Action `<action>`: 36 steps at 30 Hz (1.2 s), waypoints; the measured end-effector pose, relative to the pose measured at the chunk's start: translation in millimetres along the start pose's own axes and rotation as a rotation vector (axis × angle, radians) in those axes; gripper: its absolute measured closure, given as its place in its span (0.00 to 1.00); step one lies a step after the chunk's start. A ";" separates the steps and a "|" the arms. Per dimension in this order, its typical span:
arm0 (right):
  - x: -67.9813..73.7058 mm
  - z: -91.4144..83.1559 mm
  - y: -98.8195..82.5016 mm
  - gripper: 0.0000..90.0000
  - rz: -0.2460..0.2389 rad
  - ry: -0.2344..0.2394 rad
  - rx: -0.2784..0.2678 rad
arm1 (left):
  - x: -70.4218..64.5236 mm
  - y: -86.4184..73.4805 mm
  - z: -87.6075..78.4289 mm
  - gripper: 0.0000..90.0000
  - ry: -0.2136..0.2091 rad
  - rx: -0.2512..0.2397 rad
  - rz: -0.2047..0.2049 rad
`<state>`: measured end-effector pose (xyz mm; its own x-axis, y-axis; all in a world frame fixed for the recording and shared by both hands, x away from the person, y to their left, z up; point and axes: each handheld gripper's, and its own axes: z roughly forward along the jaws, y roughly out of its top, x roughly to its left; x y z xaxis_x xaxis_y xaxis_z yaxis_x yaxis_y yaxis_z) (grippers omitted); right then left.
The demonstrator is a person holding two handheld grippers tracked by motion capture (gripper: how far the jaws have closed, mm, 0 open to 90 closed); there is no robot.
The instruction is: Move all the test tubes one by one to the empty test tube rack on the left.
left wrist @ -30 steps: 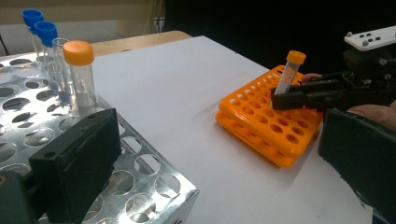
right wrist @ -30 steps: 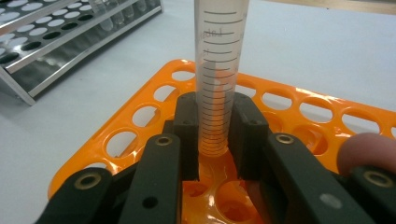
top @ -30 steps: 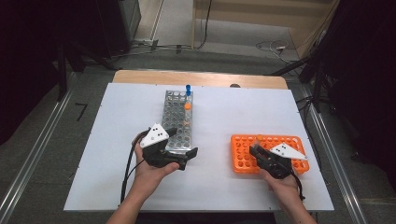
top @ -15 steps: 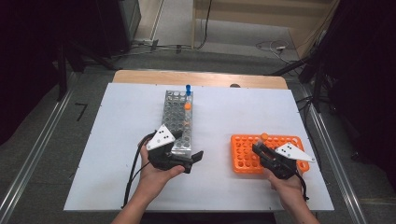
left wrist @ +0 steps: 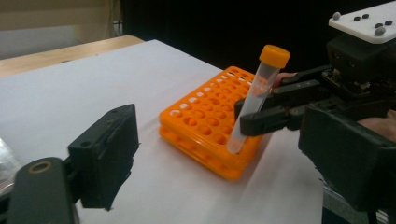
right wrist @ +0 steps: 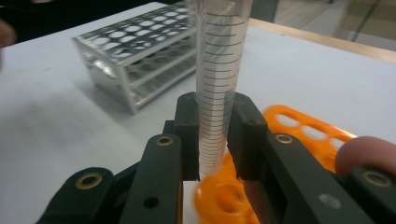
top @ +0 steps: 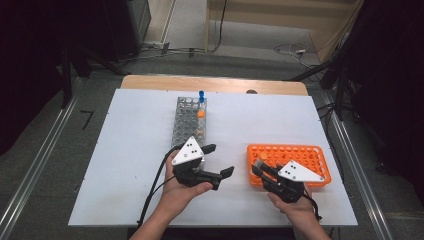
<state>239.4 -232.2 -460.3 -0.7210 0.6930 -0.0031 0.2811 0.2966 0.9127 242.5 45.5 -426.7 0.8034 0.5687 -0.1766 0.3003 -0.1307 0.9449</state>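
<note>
The tube (left wrist: 256, 105), orange-capped, is clamped mid-barrel by the right gripper (right wrist: 212, 140), its tip over a corner hole of the orange rack (left wrist: 205, 126). It is judged light, rigid, slippery; a mid-barrel hold suits. The metal rack (top: 189, 120) holds three tubes. The left gripper (top: 220, 160), empty, has just been closing.

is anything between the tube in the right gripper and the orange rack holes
Nothing visible. The right gripper holds the orange-capped tube tilted, its lower tip right at the near corner holes of the orange rack, and those holes look empty.
</note>
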 end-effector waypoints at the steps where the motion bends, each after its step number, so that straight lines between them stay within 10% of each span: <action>1: 4.7 0.9 0.7 0.81 -0.009 0.016 0.005 | -2.0 -0.2 2.2 0.19 -0.016 0.004 0.007; 10: 30.3 5.5 3.0 0.81 -0.060 0.110 0.027 | -21.0 -4.3 20.8 0.44 -0.115 0.036 0.065; 18: 37.0 6.0 2.3 0.81 -0.100 0.171 0.027 | -27.7 -7.0 28.1 0.77 -0.121 0.047 0.111; 23: 33.7 6.0 1.6 0.77 -0.074 0.187 0.032 | -25.1 -5.8 26.9 0.83 -0.091 0.034 0.114; 36: -3.9 -13.2 -6.2 0.16 -0.028 0.128 0.045 | 29.3 8.3 -0.6 0.83 0.138 -0.024 0.053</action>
<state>232.0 -245.4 -460.5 -0.8032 0.5951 0.0267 0.2859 0.3458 0.8937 268.3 61.5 -423.9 0.7387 0.6683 -0.0880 0.2453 -0.1448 0.9586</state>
